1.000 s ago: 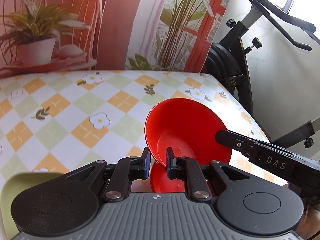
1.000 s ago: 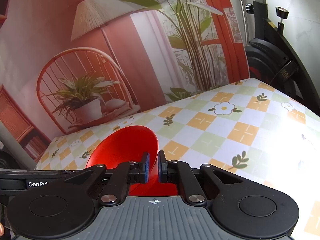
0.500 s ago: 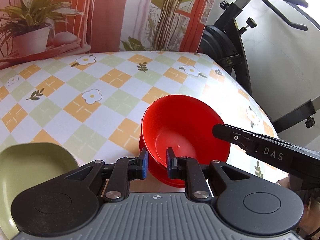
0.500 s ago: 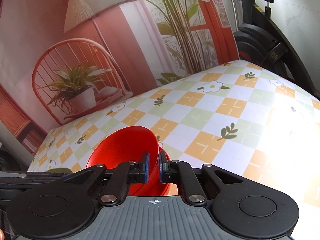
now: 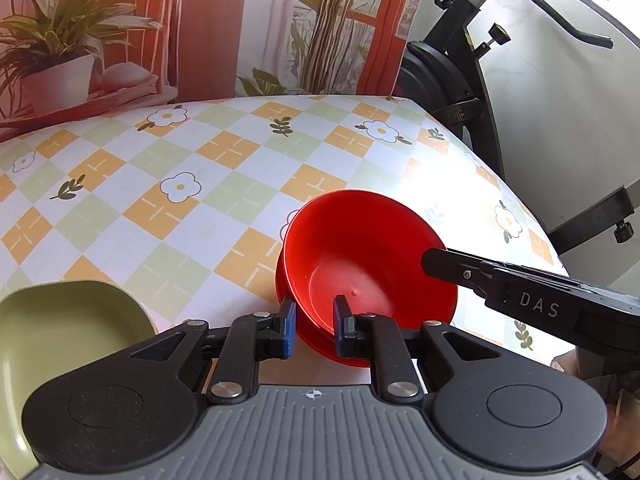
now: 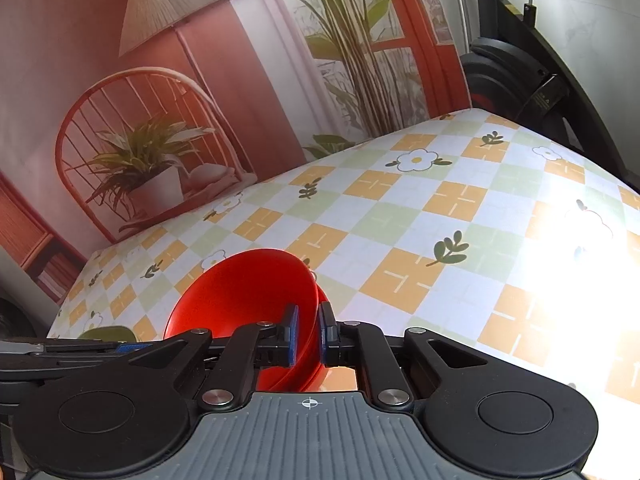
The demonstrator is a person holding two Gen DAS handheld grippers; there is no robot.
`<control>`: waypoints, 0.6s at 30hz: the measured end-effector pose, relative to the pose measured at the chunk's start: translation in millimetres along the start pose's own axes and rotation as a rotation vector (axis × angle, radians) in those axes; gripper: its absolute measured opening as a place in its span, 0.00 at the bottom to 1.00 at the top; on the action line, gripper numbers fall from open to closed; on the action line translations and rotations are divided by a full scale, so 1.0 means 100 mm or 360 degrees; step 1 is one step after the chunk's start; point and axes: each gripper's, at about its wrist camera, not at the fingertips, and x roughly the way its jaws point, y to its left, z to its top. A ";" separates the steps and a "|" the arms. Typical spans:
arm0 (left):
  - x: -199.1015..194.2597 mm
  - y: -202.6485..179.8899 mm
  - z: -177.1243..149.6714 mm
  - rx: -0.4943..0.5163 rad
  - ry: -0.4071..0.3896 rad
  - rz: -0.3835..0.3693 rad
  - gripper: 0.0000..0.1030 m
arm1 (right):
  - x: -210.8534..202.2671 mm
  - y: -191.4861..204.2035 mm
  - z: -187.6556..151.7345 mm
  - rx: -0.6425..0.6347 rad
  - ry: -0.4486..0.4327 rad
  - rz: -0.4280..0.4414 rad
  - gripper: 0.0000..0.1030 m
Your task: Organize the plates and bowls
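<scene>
My right gripper [image 6: 307, 334] pinches the upper red bowl [image 5: 368, 264]'s rim, nesting it. Left gripper [image 5: 314, 328] parted, empty. Level bowl, then release.

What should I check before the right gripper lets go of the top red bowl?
1. Right gripper clamped on the top red bowl wall: ok.
2. Top red bowl inside the lower red bowl: ok.
3. Top red bowl fully seated and level: cannot tell.
4. Left gripper straddles the bowls' near rim; firm grip: cannot tell.
5. Green plate apart from the bowls: ok.
6. Bowls inside the table edge: ok.
</scene>
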 end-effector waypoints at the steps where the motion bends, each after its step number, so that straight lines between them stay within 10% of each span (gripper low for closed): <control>1: 0.00 0.00 0.00 0.0004 0.0000 0.0001 0.18 | 0.00 0.00 0.00 0.0002 0.0001 -0.0001 0.10; 18: -0.01 -0.04 -0.02 0.0042 -0.0008 0.0020 0.21 | 0.03 -0.02 -0.03 0.0008 0.0015 -0.0015 0.12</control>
